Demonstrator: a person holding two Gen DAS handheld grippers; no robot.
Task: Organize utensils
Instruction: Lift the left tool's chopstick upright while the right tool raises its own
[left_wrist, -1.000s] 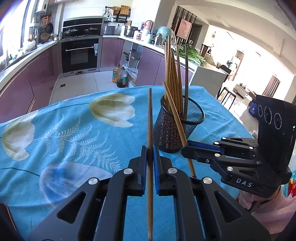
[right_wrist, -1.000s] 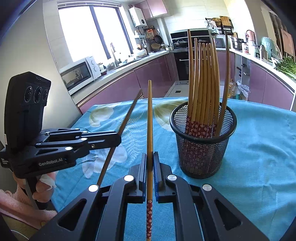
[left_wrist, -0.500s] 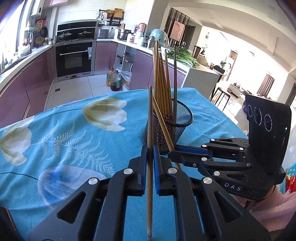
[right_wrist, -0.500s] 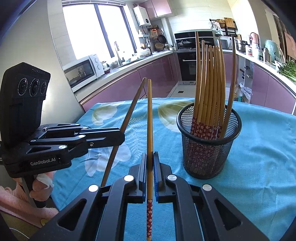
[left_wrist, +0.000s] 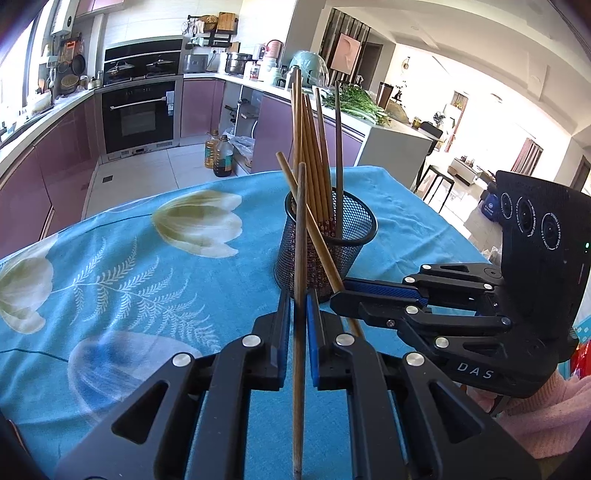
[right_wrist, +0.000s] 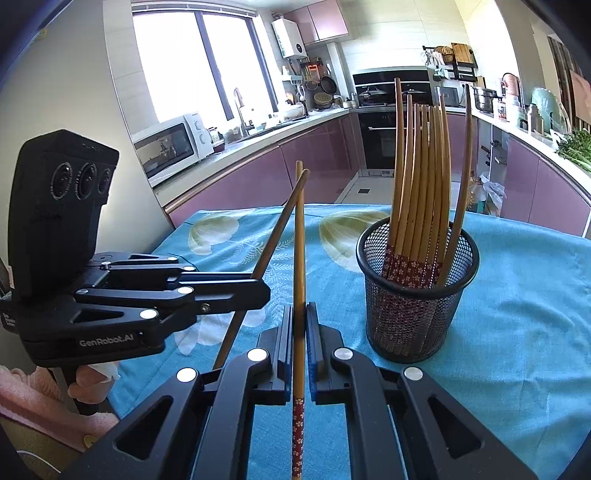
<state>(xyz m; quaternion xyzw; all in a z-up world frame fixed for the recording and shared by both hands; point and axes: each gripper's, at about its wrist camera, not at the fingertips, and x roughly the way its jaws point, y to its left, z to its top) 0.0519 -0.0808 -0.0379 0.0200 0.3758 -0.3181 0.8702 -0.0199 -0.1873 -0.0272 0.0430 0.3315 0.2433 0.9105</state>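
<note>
A black mesh holder with several wooden chopsticks upright in it stands on the blue flowered tablecloth. My left gripper is shut on a dark brown chopstick that points up in front of the holder. My right gripper is shut on a lighter chopstick with a red patterned end, to the left of the holder. In the left wrist view the right gripper and its chopstick cross mine near the holder. The right wrist view has the left gripper at the left.
The table's far edge drops to a tiled kitchen floor with oil bottles. Purple cabinets and an oven lie beyond. A hand in a pink sleeve holds the right gripper at the lower right.
In the left wrist view the holder has shifted left until it sits behind my held chopstick, and the right gripper's chopstick now crosses mine. In the right wrist view the two chopstick tips have come together.
</note>
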